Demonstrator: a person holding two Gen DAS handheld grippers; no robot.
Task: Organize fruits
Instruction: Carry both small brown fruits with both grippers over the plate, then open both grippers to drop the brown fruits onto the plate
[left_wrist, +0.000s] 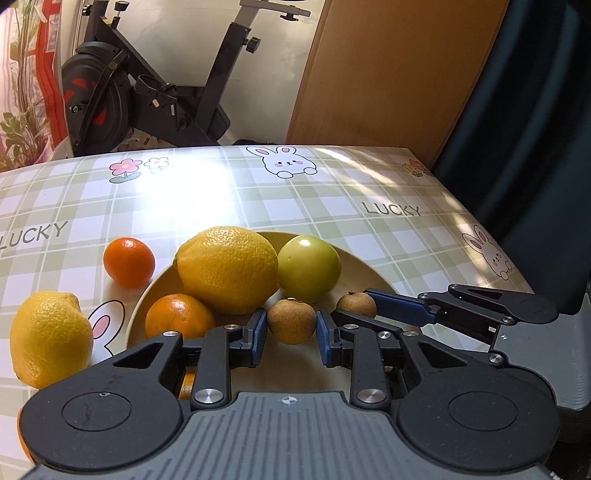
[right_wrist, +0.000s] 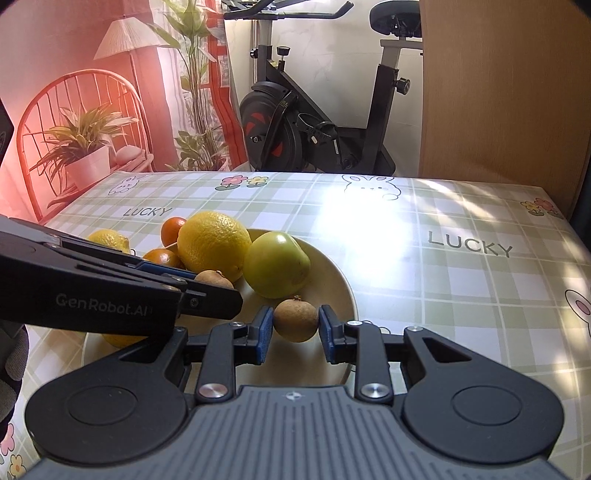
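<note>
A cream plate (left_wrist: 369, 273) (right_wrist: 332, 273) holds a large lemon (left_wrist: 229, 269) (right_wrist: 214, 249), a green apple (left_wrist: 308, 267) (right_wrist: 275, 264) and an orange (left_wrist: 179, 315) (right_wrist: 162, 257). My left gripper (left_wrist: 291, 334) is shut on a small brown longan (left_wrist: 291, 321), whose tip shows in the right wrist view (right_wrist: 214, 277). My right gripper (right_wrist: 295, 330) is shut on a second longan (right_wrist: 295, 319) (left_wrist: 354, 303) over the plate's near right part. A second lemon (left_wrist: 48, 338) (right_wrist: 109, 239) and a small tangerine (left_wrist: 129, 262) (right_wrist: 172, 229) lie on the tablecloth to the plate's left.
The table (right_wrist: 443, 258) has a green checked cloth with rabbits and "LUCKY" print. An exercise bike (right_wrist: 314, 122) stands behind it. A wooden panel (left_wrist: 388, 74) rises at the back right. The table's right edge (left_wrist: 517, 266) drops off beside a dark seat.
</note>
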